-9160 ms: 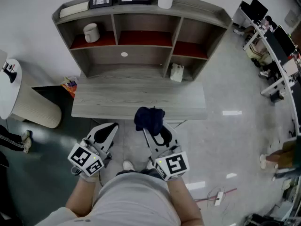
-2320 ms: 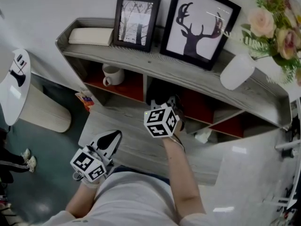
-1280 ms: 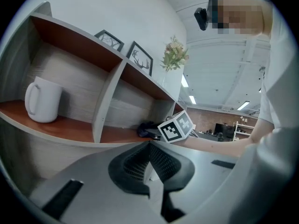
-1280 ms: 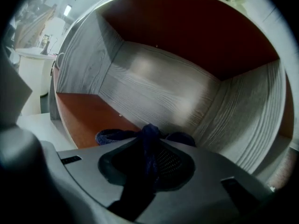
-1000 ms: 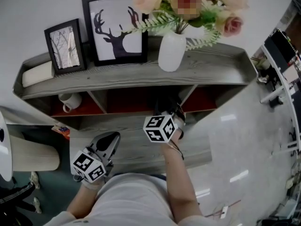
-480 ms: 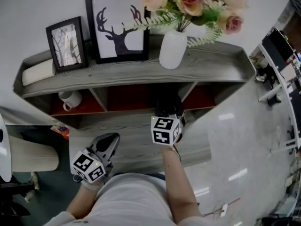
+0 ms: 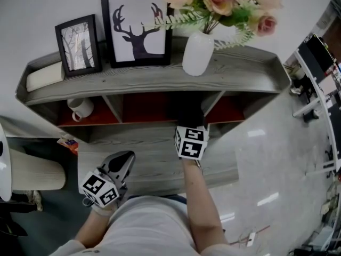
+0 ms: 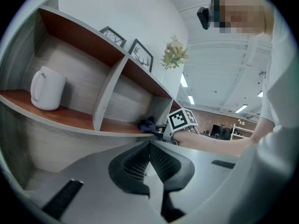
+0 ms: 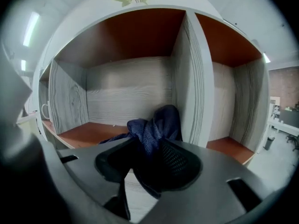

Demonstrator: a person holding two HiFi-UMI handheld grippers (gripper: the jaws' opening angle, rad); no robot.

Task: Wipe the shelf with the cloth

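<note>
The dark blue cloth (image 9: 154, 129) is bunched between the jaws of my right gripper (image 9: 148, 158), which is shut on it. Those jaws have just been closing with the cloth between them. The cloth rests on the red-brown floor of the grey shelf's (image 7: 160, 76) middle compartment, against the upright divider (image 9: 194, 78). In the head view my right gripper (image 7: 189, 119) reaches into that compartment and its tips are hidden in shadow. From the left gripper view the cloth (image 8: 147, 124) shows at the shelf edge. My left gripper (image 7: 123, 159) hovers shut and empty over the desk's front edge.
A white mug (image 7: 81, 108) stands in the left compartment. Two picture frames (image 7: 139, 28), a white vase of flowers (image 7: 198, 52) and a book (image 7: 43, 76) sit on the shelf's top plank. The grey desk top (image 7: 154, 153) lies below the compartments.
My right gripper has rolled about its own axis inside the middle compartment, so its marker cube shows a different face. The left gripper has stayed in place.
</note>
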